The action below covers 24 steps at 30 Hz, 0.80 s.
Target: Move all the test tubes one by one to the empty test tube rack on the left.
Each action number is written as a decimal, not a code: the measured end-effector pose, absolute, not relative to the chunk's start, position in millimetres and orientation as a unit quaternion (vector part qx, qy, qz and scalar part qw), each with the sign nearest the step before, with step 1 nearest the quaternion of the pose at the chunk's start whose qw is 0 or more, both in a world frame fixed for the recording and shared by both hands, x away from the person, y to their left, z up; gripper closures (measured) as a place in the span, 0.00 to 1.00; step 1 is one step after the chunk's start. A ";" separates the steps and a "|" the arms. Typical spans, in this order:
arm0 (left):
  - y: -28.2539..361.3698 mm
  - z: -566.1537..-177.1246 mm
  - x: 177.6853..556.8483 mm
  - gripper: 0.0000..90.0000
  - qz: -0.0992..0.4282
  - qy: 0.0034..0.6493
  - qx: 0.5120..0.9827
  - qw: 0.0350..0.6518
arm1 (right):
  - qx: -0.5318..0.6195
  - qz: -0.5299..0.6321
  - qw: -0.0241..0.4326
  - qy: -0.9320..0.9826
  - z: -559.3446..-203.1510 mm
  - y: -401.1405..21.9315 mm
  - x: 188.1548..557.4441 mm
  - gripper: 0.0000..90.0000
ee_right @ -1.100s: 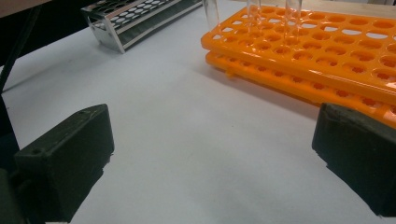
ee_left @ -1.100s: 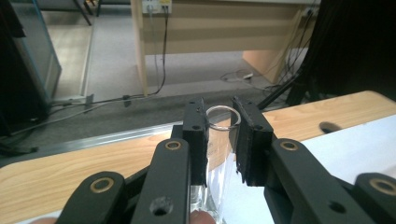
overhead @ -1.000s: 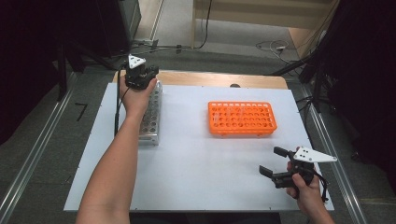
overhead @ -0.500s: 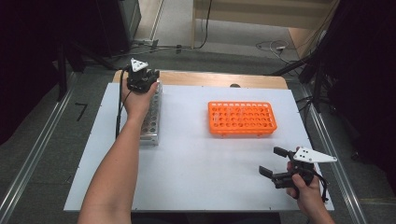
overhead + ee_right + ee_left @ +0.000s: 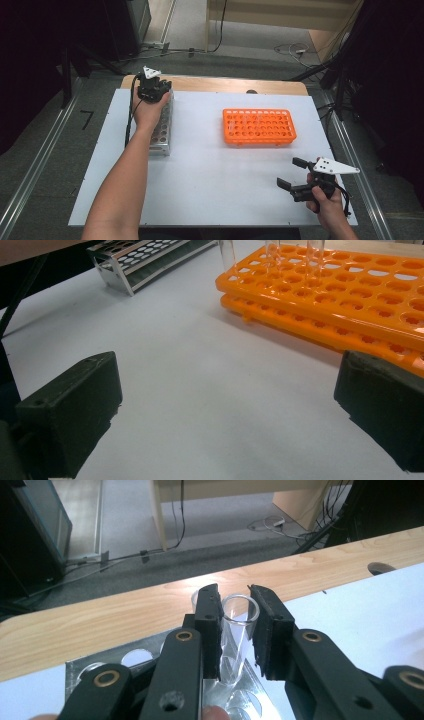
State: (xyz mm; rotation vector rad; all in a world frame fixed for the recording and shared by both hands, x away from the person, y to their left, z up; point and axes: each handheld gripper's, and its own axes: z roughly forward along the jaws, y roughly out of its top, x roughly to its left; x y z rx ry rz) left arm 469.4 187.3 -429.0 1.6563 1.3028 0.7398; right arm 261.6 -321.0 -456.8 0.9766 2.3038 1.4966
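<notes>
1. Gripping a clear glass tube (image 5: 239, 630) between its two black jaws, my left gripper (image 5: 153, 90) sits in the upper left of the high view, over the far end of the metal rack (image 5: 162, 134); in the left gripper view the tube stands at the frame's centre with its open rim above the pads.
2. My right gripper (image 5: 295, 175) hovers in the lower right of the high view, jaws spread wide with nothing between them; in the right gripper view the two pads sit at the bottom corners with bare surface between.
3. The orange rack (image 5: 259, 127) lies right of centre in the high view, well apart from both grippers.
4. Both racks rest on a white board (image 5: 215, 175), which lies on a wooden table (image 5: 225, 85) whose bare edge shows along the far side.
5. Beyond the table is a grey floor with cables (image 5: 220, 30) and pale wooden furniture (image 5: 280, 12) at the top of the frame; dark shapes fill both upper corners.
6. The tube's lower part is hidden behind my left jaws, so I cannot tell whether it still sits in a hole.
7. The clear tubes (image 5: 272, 257) in the orange rack are cut off by the top edge of the right gripper view and too faint to count.
</notes>
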 end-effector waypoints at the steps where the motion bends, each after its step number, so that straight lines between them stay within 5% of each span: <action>1: 187.8 -428.8 469.5 0.81 0.290 0.525 0.668 0.441 | 0.334 0.509 0.113 0.785 -457.0 -320.9 261.7 0.00; 6: 190.9 -424.7 467.9 0.76 0.281 0.536 0.660 0.445 | 0.335 0.510 0.110 0.785 -457.6 -321.0 262.3 0.00; 16: 194.3 -415.9 457.9 0.34 0.246 0.534 0.659 0.469 | 0.331 0.513 0.110 0.785 -456.7 -319.0 262.4 0.00; 24: 189.8 -411.8 443.3 0.18 0.236 0.513 0.672 0.479 | 0.332 0.513 0.112 0.784 -456.1 -315.5 263.0 0.00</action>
